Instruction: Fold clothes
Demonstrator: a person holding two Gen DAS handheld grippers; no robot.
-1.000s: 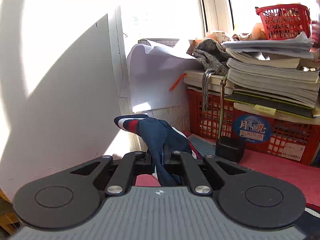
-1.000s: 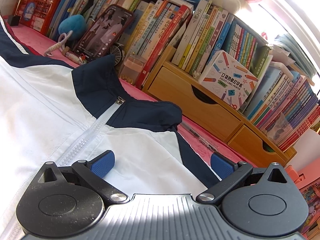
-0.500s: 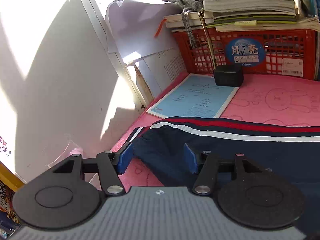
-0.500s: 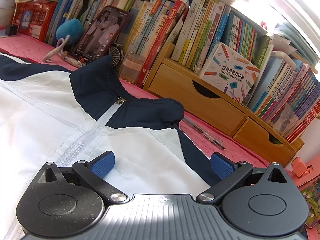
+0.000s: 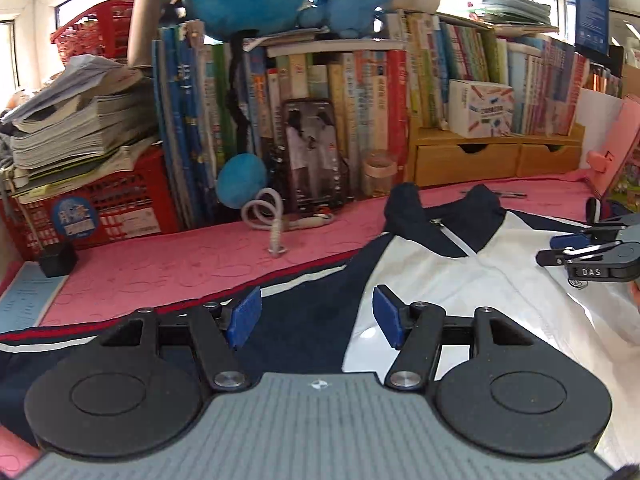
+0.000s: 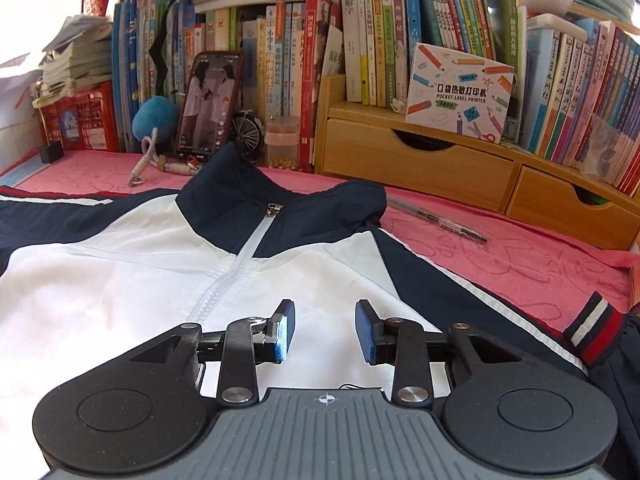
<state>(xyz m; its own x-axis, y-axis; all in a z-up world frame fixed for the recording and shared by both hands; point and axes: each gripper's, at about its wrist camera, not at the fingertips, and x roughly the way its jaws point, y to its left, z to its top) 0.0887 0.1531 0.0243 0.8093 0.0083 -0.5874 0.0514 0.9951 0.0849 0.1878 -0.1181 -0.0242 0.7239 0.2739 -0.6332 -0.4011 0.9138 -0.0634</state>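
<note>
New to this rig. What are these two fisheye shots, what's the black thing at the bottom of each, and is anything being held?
No robot arm here: a person holds a two-finger gripper in each hand, each with a forward-looking camera. One view looks along the left gripper, the other along the right gripper, whose jaws have just been closing. The black plates are the grippers' own bodies. A navy-and-white zip-up jacket lies flat on the pink embossed mat, a clear pen beside it. Both pairs of blue pads stand apart above the cloth; nothing is gripped.

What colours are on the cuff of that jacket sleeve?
The cuff is banded navy, white and red. It shows best in the right wrist view.
</note>
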